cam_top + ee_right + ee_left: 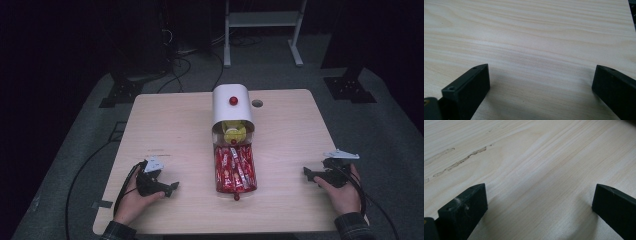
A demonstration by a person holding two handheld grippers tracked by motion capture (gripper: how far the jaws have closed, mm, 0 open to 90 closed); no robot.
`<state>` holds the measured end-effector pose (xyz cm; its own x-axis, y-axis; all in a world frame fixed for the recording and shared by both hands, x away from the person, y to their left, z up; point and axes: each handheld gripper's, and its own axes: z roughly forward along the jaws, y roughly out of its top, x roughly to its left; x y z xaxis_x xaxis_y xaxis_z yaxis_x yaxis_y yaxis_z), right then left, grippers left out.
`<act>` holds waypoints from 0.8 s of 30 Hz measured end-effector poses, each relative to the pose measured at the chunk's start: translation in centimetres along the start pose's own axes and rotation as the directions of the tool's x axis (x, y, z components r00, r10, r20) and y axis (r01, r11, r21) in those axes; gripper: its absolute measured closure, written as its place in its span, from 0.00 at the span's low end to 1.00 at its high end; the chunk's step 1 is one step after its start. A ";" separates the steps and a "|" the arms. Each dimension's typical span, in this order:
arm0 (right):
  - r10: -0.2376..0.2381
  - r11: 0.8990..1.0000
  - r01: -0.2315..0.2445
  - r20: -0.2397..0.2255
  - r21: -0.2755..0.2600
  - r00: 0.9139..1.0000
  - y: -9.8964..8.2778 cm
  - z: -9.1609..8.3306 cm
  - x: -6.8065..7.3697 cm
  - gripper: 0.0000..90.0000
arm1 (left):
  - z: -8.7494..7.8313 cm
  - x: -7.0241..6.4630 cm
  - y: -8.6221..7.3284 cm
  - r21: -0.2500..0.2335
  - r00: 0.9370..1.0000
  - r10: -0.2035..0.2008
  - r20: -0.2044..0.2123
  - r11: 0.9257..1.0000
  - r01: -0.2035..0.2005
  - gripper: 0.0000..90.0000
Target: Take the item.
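Observation:
A white rounded box [231,107] with a red knob stands at the middle of the wooden table [170,125]; something yellow shows in its open front. Before it lies a red tray [235,170] packed with several red wrapped bars. My left gripper [172,187] rests on the table at the near left, held by a hand and pointing toward the tray. Its jaws stand wide apart over bare wood in the left gripper view [539,202]. My right gripper [306,173] rests at the near right, pointing left, jaws also wide apart with nothing between them [540,82].
A round hole [257,103] is cut in the table beside the box. A white metal frame [262,30] and black stand bases [350,87] stand on the grey floor beyond the table. Cables trail from both grippers off the near edge.

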<state>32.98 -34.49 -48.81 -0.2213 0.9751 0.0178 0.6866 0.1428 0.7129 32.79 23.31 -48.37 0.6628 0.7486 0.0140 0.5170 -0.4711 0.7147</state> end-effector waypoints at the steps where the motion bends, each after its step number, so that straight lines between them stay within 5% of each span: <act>1: 0.000 1.000 0.000 0.000 -0.001 1.000 0.0 0.0 0.0 0.01 | 0.0 0.0 0.0 0.000 1.000 0.000 0.000 1.000 0.000 0.00; 13: -0.010 1.000 0.010 -0.006 0.001 1.000 -0.2 -0.2 0.0 0.02 | 0.0 0.0 0.0 -0.001 1.000 0.000 0.001 1.000 0.000 0.00; 16: -0.004 1.000 0.004 -0.001 0.002 1.000 0.0 -0.6 -0.1 0.16 | 0.0 0.0 0.0 -0.001 1.000 0.000 0.001 1.000 0.000 0.00; 24: 0.005 1.000 -0.005 -0.002 0.017 1.000 0.2 -0.9 0.0 0.27 | 0.0 0.0 0.0 0.000 1.000 0.000 0.001 1.000 0.000 0.00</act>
<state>32.50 -34.63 -48.03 -0.2197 0.9753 0.0228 0.6991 0.1411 0.7009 32.78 23.31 -48.37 0.6633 0.7482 0.0138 0.5166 -0.4712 0.7149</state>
